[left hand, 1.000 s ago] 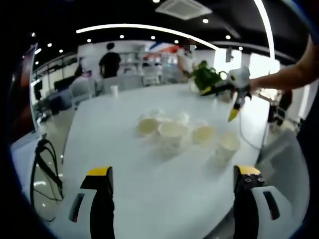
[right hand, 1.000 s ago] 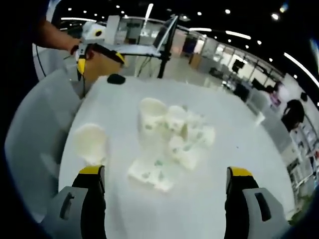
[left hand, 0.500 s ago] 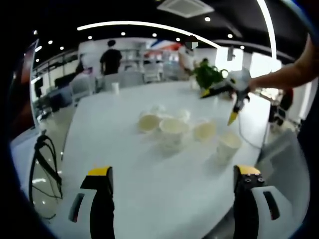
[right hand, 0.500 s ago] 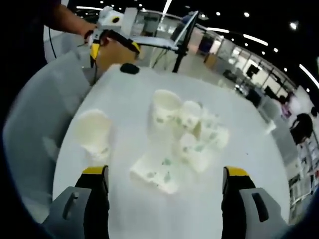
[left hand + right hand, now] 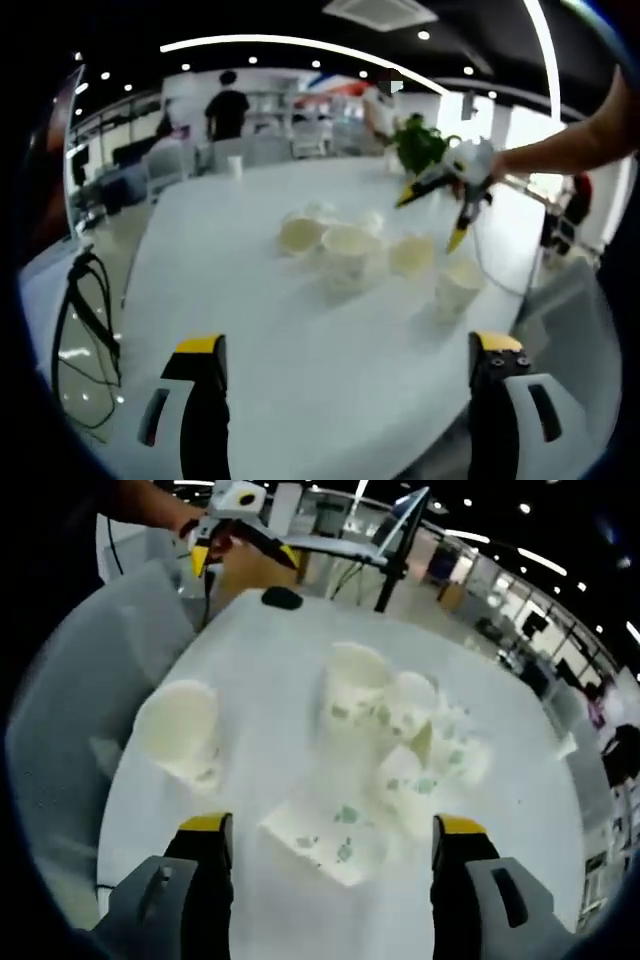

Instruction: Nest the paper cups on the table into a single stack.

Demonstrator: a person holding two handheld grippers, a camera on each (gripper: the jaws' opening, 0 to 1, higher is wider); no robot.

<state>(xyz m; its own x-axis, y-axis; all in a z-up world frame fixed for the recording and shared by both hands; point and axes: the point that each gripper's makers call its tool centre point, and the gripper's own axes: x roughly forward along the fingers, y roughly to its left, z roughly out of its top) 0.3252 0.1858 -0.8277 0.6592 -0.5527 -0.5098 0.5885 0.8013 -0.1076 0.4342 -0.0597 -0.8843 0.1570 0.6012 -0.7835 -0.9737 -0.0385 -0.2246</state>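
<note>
Several white paper cups with green specks stand and lie in a cluster (image 5: 345, 245) on the white table (image 5: 250, 330); one cup (image 5: 458, 285) stands apart to the right. In the right gripper view the cluster (image 5: 400, 730) is just ahead, with a tipped cup (image 5: 335, 830) nearest and the lone cup (image 5: 180, 728) at the left. My left gripper (image 5: 348, 345) is open, well short of the cups. My right gripper (image 5: 332, 825) is open over the tipped cup. Each gripper also appears in the other's view, jaws apart: right gripper (image 5: 440, 205), left gripper (image 5: 240, 540).
A potted plant (image 5: 420, 150) and a small cup (image 5: 233, 165) sit at the table's far side, people beyond. Cables (image 5: 85, 330) hang off the left edge. A black object (image 5: 280, 598) lies near the table edge, a grey chair (image 5: 60, 720) beside it, a stand (image 5: 395, 550) behind.
The right gripper has moved closer to the cups, which now look larger in its view; in the left gripper view it has dropped slightly toward the lone cup. The cups have not moved.
</note>
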